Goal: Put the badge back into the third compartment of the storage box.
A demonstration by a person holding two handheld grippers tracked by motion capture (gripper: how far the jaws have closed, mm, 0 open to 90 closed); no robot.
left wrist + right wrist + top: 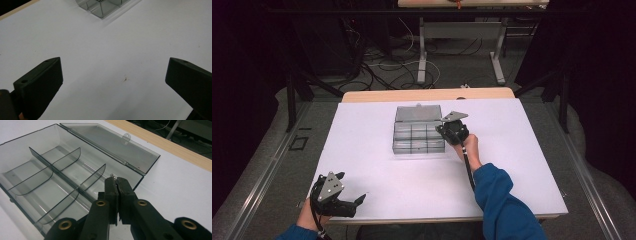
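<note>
Smoky clear plastic organizer box (62,170) was glossy and smooth, hinged lid (112,145) equally shiny, bench (512,150) had a matt white top with pale wood edging at 12 o'clock, right gripper (116,180) jaws were matt black plastic with brass-coloured rivets.

A white-topped desk (522,165) with a pale wooden edge showing along its far side. Sitting directly on it, toward the far middle, is a smoky clear plastic organiser box (418,137), lid (418,113) thrown open and tilted back behind it. Inside, thin dividers split the box into compartments, two rows across. The box stands well apart from the near edge. One tiny dark speck (125,79) marks the white surface at the near left.
</note>
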